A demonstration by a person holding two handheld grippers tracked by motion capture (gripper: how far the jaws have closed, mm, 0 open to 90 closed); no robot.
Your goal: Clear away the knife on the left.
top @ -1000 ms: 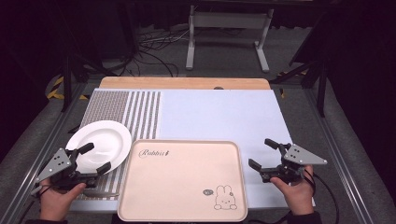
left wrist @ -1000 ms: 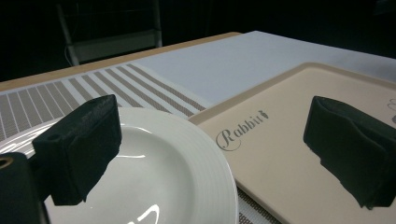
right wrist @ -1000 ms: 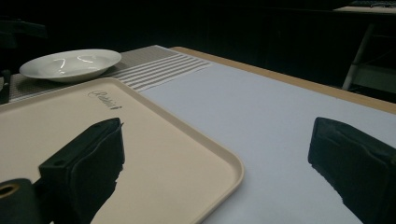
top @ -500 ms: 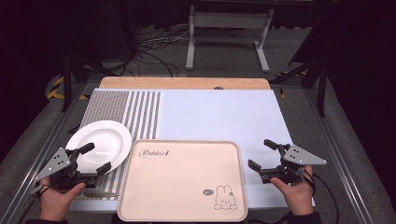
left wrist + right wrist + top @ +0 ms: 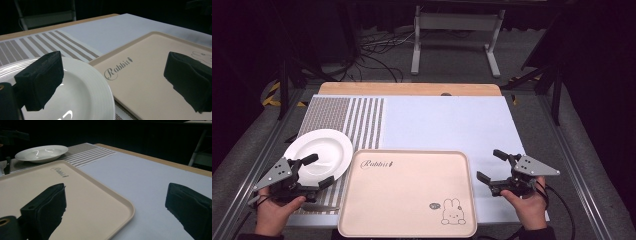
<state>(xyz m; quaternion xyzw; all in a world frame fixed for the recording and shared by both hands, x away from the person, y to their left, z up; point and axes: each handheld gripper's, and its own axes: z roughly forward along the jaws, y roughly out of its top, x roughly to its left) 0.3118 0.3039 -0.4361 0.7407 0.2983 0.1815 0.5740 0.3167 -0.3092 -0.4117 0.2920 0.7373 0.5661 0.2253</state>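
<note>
A white plate point(image 5: 318, 154) rests on the striped placemat at the front left. Beside it lies a beige tray point(image 5: 407, 192) printed with "Rabbit" and a small rabbit. My left gripper point(image 5: 320, 170) stands open at the plate's near edge, one finger over the plate point(image 5: 85, 97) and the other over the tray point(image 5: 150, 72); nothing is between them. My right gripper point(image 5: 488, 164) is open just off the tray's right edge, above the pale blue mat. In the right gripper view one jaw hangs over the tray's corner point(image 5: 82, 195), and the plate point(image 5: 41, 152) sits far off.
A striped placemat point(image 5: 344, 117) covers the table's left part and a pale blue mat point(image 5: 447, 122) the middle and right. A wooden strip point(image 5: 412, 89) runs along the far edge. Behind the table stand a metal frame point(image 5: 457, 30) and floor cables.
</note>
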